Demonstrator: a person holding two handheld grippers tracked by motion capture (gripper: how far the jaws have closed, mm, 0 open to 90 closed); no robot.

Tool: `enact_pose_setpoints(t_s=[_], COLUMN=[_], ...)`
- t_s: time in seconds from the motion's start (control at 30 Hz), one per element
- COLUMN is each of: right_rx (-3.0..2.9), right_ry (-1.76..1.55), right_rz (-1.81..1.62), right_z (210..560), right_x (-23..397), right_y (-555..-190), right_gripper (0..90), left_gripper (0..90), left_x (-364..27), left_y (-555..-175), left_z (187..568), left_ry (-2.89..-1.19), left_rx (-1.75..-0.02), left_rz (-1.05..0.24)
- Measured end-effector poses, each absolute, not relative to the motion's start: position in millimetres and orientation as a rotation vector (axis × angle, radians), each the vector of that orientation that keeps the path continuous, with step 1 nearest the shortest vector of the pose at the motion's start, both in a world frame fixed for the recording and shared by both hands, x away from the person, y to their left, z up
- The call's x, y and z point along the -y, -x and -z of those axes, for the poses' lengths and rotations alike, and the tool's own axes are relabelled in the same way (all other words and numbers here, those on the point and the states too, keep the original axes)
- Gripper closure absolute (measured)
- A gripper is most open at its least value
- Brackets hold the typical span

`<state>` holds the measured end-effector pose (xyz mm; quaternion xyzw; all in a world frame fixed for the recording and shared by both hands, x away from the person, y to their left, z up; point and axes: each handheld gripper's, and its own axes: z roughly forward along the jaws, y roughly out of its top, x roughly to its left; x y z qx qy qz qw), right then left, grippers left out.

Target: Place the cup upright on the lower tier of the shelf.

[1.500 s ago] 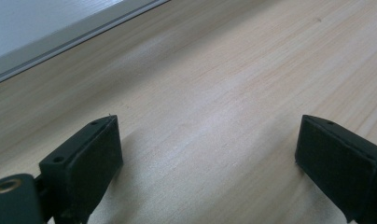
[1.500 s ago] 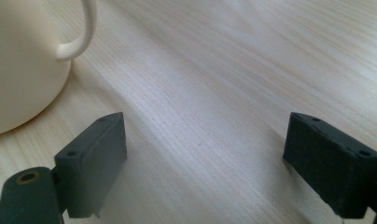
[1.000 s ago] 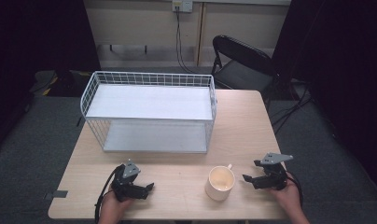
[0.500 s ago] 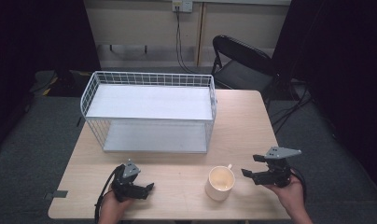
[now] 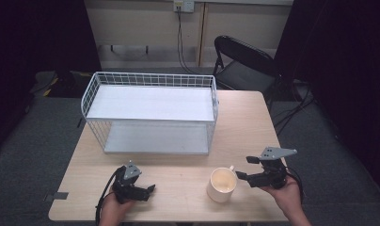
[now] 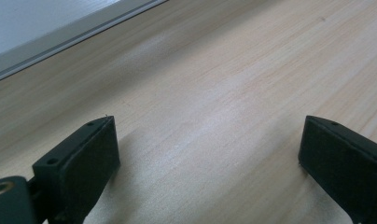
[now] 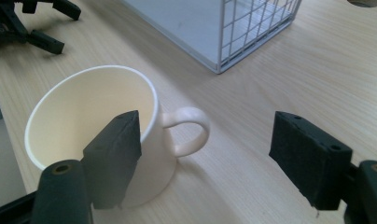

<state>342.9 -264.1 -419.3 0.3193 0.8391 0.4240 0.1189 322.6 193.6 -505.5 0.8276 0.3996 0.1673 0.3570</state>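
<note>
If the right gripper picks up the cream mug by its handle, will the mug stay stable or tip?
The mug looks rigid, glazed and empty, so probably light but slippery. Held by its handle alone, it may swing downward. It stands upright on a wide base, so a gentle push should slide it.

Right gripper view: mug (image 7: 91, 140) base cut off by bottom edge, near wall partly behind own left jaw. Wire rack (image 7: 252, 28) cropped at top edge, upper shelf out of frame. Left gripper (image 7: 23, 23) clipped at top-left corner, jaw spread unreadable there. Left gripper view: rack base (image 6: 60, 28) just a corner strip, rest beyond edge. High view: forearms cut off at bottom edge; mug handle (image 5: 231, 167) barely a nub, too small to read.
</note>
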Motion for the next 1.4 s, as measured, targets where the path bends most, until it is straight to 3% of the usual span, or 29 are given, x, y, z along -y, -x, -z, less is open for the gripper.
enact_pose_setpoints(t_s=[0.57,1.4], right_rx=[-2.539,-2.573], right_ry=[-0.807,-0.773], right_rz=[-1.262,-1.267], right_z=[423,436], right_x=[230,212], right_y=[-340,-349], right_gripper=[30.9,66.8], left_gripper=[4.5,4.5], left_x=[-194,-194], left_y=[-323,-323], left_z=[505,505], left_ry=[-2.136,-2.136], left_rx=[-1.032,-1.032], left_rz=[-0.432,-0.432])
